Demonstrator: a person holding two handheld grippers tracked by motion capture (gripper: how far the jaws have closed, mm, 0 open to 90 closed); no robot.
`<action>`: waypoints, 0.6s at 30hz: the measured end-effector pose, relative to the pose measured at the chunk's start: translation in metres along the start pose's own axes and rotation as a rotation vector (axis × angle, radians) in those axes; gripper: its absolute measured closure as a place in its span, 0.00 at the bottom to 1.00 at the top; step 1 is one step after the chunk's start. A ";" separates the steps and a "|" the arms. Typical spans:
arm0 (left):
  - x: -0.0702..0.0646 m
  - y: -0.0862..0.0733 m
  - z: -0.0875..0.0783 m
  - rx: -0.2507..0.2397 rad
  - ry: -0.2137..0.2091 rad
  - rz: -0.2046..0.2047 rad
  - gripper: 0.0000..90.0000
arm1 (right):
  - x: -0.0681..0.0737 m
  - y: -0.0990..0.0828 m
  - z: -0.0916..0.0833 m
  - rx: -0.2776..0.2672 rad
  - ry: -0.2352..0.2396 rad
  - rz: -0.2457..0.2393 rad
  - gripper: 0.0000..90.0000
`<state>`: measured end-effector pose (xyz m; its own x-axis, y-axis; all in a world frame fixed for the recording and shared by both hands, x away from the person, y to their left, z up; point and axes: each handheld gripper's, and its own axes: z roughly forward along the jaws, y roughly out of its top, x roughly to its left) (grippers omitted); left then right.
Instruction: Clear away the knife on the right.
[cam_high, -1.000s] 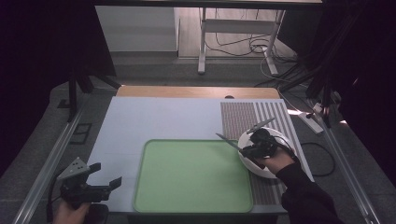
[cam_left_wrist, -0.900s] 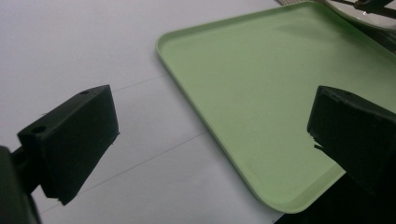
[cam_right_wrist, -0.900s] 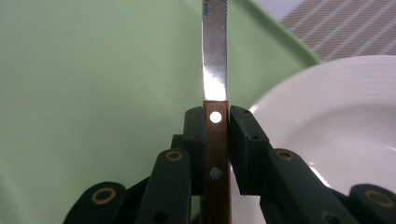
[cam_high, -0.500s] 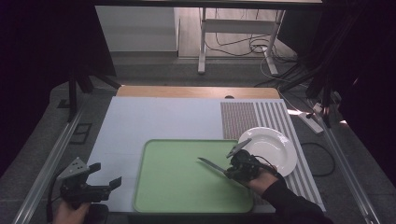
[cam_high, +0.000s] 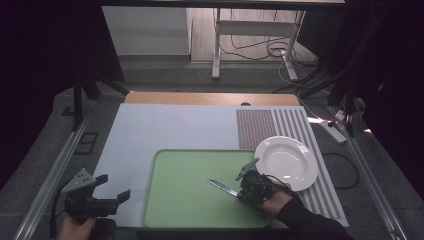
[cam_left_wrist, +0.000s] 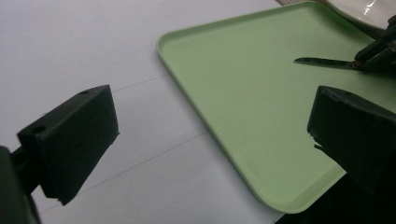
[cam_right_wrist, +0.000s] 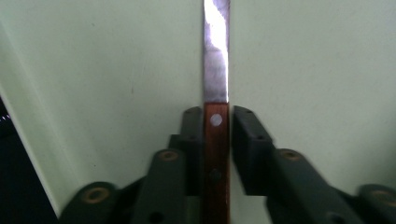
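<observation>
Change since earlier frames: right tongs (cam_high: 239, 192) carried the knife (cam_high: 223, 187) off the plate (cam_high: 286, 162) and onto the tray (cam_high: 190, 192); their jaws have just been opening, with the knife handle between them. Left tongs (cam_high: 116, 198) kept their place.
Left tongs: at the near left corner of the worktop (cam_high: 165, 127), held in a hand (cam_high: 75, 231), jaws spread wide with nothing between them, aimed toward the tray.
Left gripper view: near left corner of the tray (cam_left_wrist: 261, 121) lies between the two black jaws; knife blade (cam_left_wrist: 322, 61) lies flat farther in.
Right tongs: over the near right part of the tray, held in a hand (cam_high: 272, 202).
Right gripper view: jaws narrow; wooden handle of the knife (cam_right_wrist: 215, 154) sits between them, against the left jaw, with a slim gap at the right jaw, so the pads no longer clamp it.
Knife: on the green tray, blade pointing left and slightly away, handle at the right tongs.
Tray: centred on the near half of the worktop.
Plate: white, just beside the tray's far right corner, on the striped patch of the worktop.
</observation>
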<state>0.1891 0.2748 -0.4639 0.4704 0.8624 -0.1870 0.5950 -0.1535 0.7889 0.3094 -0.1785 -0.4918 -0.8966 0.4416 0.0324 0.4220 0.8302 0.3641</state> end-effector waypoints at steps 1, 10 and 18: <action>0.000 0.000 0.000 0.000 0.000 0.000 0.02 | -0.001 0.001 -0.003 -0.016 -0.006 -0.002 0.76; 0.000 0.000 0.000 0.005 0.003 0.001 0.02 | 0.013 0.017 -0.004 -0.065 0.070 -0.123 1.00; 0.000 0.000 0.000 0.001 0.000 0.001 0.02 | 0.019 0.031 0.020 -0.012 0.079 -0.155 1.00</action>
<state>0.1895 0.2751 -0.4640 0.4709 0.8622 -0.1867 0.5956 -0.1546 0.7883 0.3078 -0.1373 -0.4989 -0.9589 0.2796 0.0482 0.2764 0.8821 0.3815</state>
